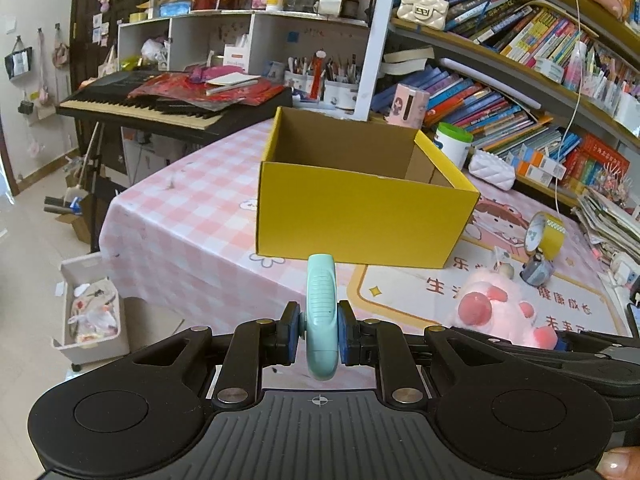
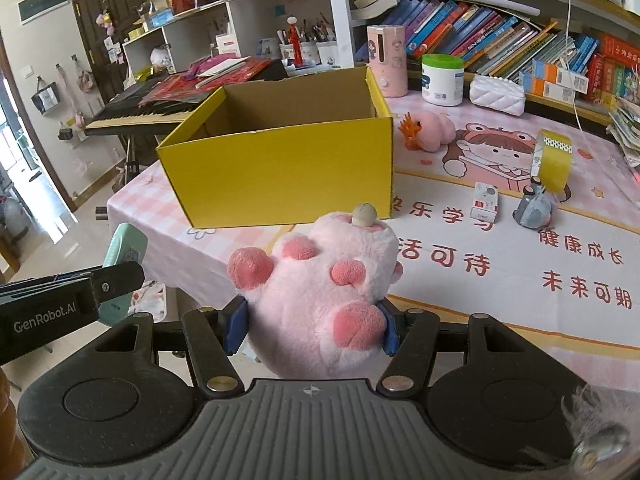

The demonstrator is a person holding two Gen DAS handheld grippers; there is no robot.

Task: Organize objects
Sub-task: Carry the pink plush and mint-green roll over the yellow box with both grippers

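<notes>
Meanwhile, left hand-held gripper [image 1: 319, 332]: closed narrowly on a mint-green gadget [image 1: 321, 316], blue pads pressed to both its flanks; the gadget stands upright in the grip, above the near edge of the table [image 1: 180, 216].
Right hand-held gripper [image 2: 311, 326]: spread wide around a pink plush paw [image 2: 320, 292], pads sunk into the fur on either side, paw raised off the table.
Box [image 2: 288, 168]: yellow, open-topped, on the pink checked cloth just beyond both held items; its floor is hidden from view.
Table, right of box: tape roll [image 2: 554, 160] standing on edge, grey toy [image 2: 536, 206] just in front of it, small white carton [image 2: 485, 201] nearby, pink plush [image 2: 434, 130] near the box's far corner.
</notes>
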